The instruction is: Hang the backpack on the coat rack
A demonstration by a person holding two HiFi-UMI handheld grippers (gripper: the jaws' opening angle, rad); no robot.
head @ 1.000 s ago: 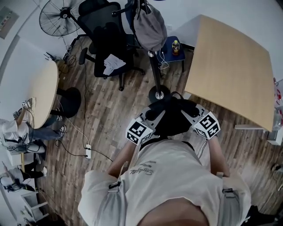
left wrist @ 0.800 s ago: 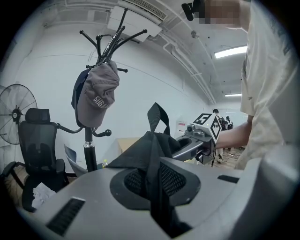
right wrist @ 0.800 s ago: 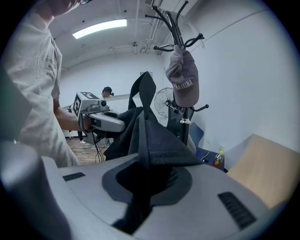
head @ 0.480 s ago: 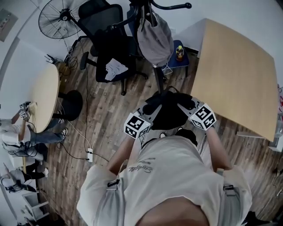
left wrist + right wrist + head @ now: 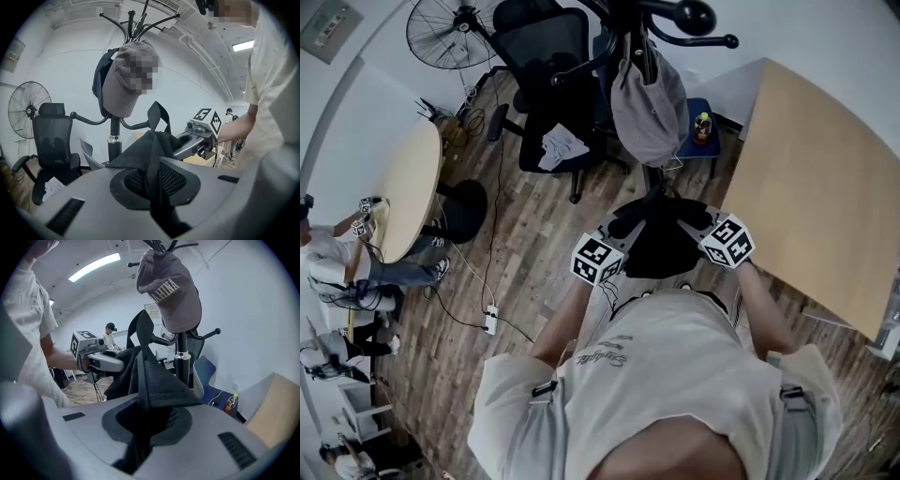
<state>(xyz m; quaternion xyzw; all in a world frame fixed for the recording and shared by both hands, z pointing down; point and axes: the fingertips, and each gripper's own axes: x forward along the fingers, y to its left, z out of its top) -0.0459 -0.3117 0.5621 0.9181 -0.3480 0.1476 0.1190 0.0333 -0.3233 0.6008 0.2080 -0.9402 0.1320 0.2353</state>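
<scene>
A person held a black backpack point(image 5: 661, 248) up in front of the chest, the left gripper point(image 5: 619, 236) clamped on a strap and fabric at its left side. The right gripper point(image 5: 694, 228) was closed tight on a fold at its right. Just beyond the backpack stood the coat rack point(image 5: 675, 14), with a grey cap point(image 5: 649, 103) hanging from it. Farther left were an office chair point(image 5: 553, 75) and a fan point(image 5: 450, 33). A wooden table point(image 5: 825, 187) lay at right.

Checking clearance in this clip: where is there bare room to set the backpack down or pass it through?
Free: the wooden table right of the coat rack is bare; floor planks between office chair and round table carry only cables. Crowded: round the rack's pole, under the grey cap.
</scene>
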